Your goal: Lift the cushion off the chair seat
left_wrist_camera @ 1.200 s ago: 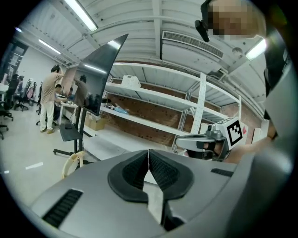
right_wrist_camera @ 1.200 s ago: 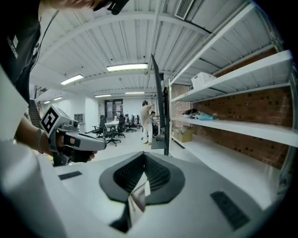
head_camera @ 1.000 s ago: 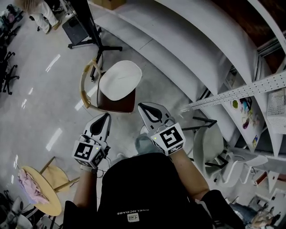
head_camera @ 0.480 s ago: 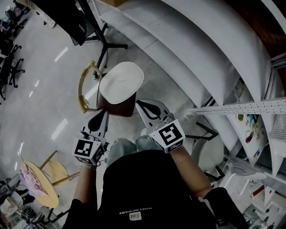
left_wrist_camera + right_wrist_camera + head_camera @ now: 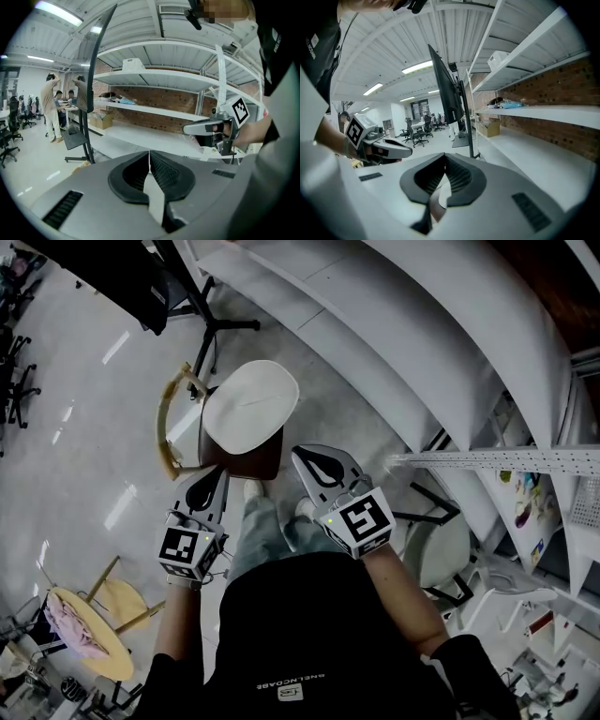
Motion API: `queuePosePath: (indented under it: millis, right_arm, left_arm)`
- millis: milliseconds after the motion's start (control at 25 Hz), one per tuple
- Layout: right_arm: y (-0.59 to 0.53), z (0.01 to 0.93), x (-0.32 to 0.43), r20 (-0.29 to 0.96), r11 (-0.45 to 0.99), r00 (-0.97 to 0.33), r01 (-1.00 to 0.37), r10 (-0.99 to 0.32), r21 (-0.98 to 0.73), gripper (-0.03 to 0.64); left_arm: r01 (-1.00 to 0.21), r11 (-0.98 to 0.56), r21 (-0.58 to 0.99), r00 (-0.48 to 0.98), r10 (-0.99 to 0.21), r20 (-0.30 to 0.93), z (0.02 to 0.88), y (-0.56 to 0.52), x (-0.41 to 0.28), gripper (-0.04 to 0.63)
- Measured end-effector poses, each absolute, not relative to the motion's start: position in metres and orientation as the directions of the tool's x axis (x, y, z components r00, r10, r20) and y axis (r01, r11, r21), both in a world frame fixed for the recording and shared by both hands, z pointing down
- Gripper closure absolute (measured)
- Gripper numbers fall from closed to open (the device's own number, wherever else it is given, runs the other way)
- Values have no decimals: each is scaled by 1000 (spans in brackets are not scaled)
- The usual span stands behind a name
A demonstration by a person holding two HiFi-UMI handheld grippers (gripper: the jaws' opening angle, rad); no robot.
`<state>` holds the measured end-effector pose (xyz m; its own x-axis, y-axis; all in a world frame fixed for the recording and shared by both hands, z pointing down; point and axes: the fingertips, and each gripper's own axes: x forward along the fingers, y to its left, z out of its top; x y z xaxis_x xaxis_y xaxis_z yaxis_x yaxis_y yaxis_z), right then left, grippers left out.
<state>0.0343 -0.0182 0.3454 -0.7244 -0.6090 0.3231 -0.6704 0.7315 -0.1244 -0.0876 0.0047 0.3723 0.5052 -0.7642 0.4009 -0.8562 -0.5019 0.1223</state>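
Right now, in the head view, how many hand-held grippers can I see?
2. The left hand-held gripper is near the chair, at picture left; the right hand-held gripper is beside it, at picture right. Both are shut and empty; none seems hidden.

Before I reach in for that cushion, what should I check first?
1. Is the cushion lying on the chair seat: ok.
2. Is the cushion's top bare: ok.
3. Are the left tongs open to grab: not ok, shut and empty.
4. Are the right tongs open to grab: not ok, shut and empty.
5. Are the tongs at the cushion: not ok, both apart from it.
6. Is the cushion tied to the seat: cannot tell.
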Motion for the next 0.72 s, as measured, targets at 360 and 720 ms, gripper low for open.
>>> queuePosePath:
  millis: [360, 720]
  right_arm:
    - [-31, 375, 5, 413, 655, -639, -745, -649, -123, 607]
    - [-43, 404, -11, 481, 591, -564, -799, -671, -113, 607]
  left_arm:
    - [-799, -593, 101, 559, -669, 491, 434, -17, -123, 580]
    - [-729, -674, 121, 605, -551, 575, 501, -24, -134, 551]
